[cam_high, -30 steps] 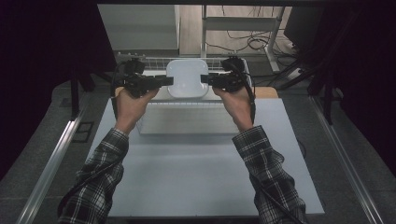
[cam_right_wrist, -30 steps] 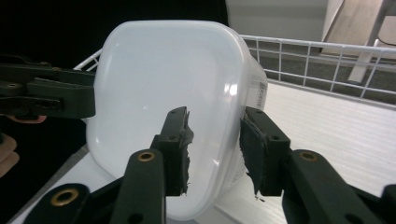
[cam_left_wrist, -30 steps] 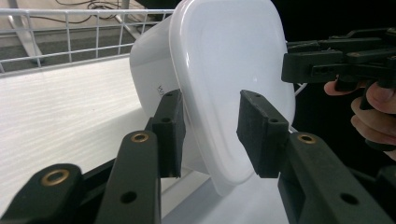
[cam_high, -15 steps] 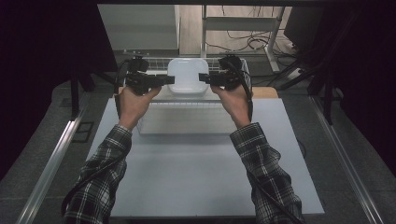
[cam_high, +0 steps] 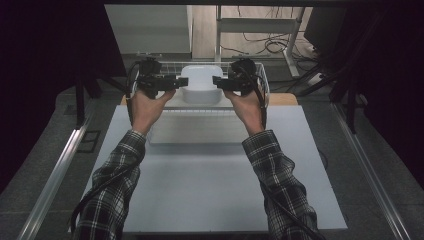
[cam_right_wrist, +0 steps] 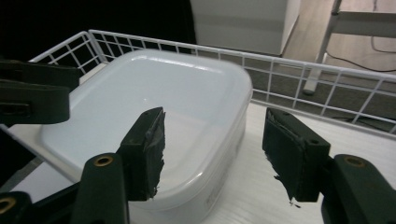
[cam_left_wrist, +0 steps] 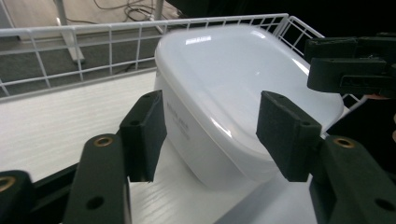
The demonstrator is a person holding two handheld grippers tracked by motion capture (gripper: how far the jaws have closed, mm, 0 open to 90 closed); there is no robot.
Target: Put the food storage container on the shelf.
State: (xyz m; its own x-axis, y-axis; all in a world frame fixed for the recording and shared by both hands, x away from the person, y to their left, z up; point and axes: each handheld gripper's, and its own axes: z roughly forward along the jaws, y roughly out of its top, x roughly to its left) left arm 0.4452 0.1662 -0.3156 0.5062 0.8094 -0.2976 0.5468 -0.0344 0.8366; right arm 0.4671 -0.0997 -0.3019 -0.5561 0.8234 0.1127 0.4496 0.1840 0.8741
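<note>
Container: a white plastic container [cam_high: 199,84] stands in the white wire basket [cam_high: 263,82] at the far edge of the table [cam_high: 200,180], at 12 o'clock from the person.
Lid: its smooth lid is on and catches a glare in both gripper views.
Basket: the wire wall runs behind the container from 9 to 3 o'clock; the base looks like pale board.
Left tongs: the left tongs [cam_left_wrist: 210,133] come at the container from its 9 o'clock side, jaws spread wide, one to each side of a near corner; neither jaw touches the plastic as far as the left gripper view shows.
Right tongs: the right tongs [cam_right_wrist: 212,149] sit at the container's 3 o'clock side, jaws likewise parted (the pads look worn and ragged), straddling a corner with a gap on the outer side.
Hands: the left hand [cam_high: 145,107] and right hand [cam_high: 247,107] hold the grippers level, in plaid sleeves.
Tray: a flat pale tray [cam_high: 195,131] lies on the table at 6 o'clock from the basket, just beside it.
</note>
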